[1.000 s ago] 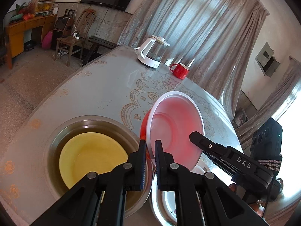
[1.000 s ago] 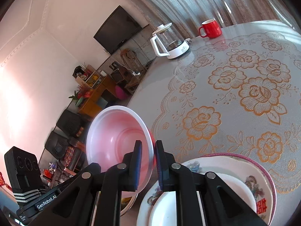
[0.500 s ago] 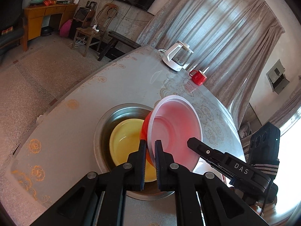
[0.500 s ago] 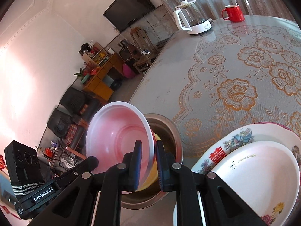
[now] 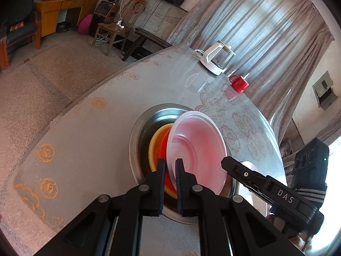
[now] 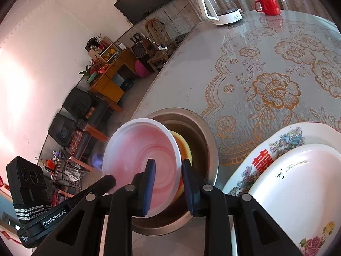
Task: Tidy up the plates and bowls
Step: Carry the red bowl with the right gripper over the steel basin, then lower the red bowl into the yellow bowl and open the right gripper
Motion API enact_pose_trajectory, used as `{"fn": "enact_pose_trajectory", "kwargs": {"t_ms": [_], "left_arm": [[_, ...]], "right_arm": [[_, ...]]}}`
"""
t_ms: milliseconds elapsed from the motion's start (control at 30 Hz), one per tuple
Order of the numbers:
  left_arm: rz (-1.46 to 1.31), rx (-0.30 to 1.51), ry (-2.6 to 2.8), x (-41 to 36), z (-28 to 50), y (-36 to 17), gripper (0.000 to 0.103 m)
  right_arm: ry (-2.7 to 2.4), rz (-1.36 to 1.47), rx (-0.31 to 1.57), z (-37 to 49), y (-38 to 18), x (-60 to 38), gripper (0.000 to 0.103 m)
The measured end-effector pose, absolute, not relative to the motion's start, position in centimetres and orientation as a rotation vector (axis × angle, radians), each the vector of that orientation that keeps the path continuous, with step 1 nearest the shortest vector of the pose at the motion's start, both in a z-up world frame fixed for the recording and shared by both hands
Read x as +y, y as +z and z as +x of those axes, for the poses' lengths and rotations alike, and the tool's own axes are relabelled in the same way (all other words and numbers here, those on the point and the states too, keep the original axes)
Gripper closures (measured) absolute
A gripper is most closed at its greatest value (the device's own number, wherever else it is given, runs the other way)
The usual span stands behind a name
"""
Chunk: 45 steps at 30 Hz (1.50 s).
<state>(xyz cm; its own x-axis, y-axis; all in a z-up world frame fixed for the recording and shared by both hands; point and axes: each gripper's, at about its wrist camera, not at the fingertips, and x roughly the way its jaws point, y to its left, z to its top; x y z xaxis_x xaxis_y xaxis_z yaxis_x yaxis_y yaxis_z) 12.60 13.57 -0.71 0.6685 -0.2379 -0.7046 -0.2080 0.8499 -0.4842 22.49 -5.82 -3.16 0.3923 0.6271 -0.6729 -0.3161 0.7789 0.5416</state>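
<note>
Left wrist view: the left tool was low in the middle of the frame, its two fingers squeezed tight on the near rim of the pink bowl. The bowl was tipped up on its side over the big metal basin at the center. A yellow bowl lay inside the basin, partly hidden behind the pink one. The right tool reached in from the lower right of the frame. Far back, at the upper right, a white kettle and a red mug stood on the worktop.

In the right wrist view, the right tool was at the bottom center. Its fingers were opening, with the pink bowl's rim between them but not pressed. The basin sat just behind the bowl. At the lower right, a white plate lay on top of a flowered plate, right next to the basin.
</note>
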Motion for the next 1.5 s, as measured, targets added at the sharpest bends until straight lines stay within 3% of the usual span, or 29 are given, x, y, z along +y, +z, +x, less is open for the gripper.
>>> {"fn": "enact_pose_trajectory", "kwargs": {"t_ms": [500, 633, 1067, 1233, 1500], "left_arm": [[-0.522, 0.862, 0.021, 13.8, 12.4, -1.7, 0.090], [-0.492, 0.839, 0.036, 13.6, 12.1, -1.2, 0.084], [-0.422, 0.811, 0.050, 12.6, 11.8, -1.0, 0.084], [-0.397, 0.795, 0.056, 12.5, 11.4, -0.8, 0.082], [-0.385, 0.788, 0.072, 12.9, 11.2, -0.8, 0.080]], "right_arm": [[0.565, 0.203, 0.953, 21.3, -3.4, -5.0, 0.083], [0.553, 0.148, 0.941, 21.3, -3.3, -4.5, 0.074], [0.483, -0.072, 0.889, 20.6, -3.3, -2.0, 0.074], [0.459, -0.135, 0.888, 20.6, -3.7, -1.3, 0.086], [0.442, -0.131, 0.890, 20.5, -3.6, -1.6, 0.092]]}}
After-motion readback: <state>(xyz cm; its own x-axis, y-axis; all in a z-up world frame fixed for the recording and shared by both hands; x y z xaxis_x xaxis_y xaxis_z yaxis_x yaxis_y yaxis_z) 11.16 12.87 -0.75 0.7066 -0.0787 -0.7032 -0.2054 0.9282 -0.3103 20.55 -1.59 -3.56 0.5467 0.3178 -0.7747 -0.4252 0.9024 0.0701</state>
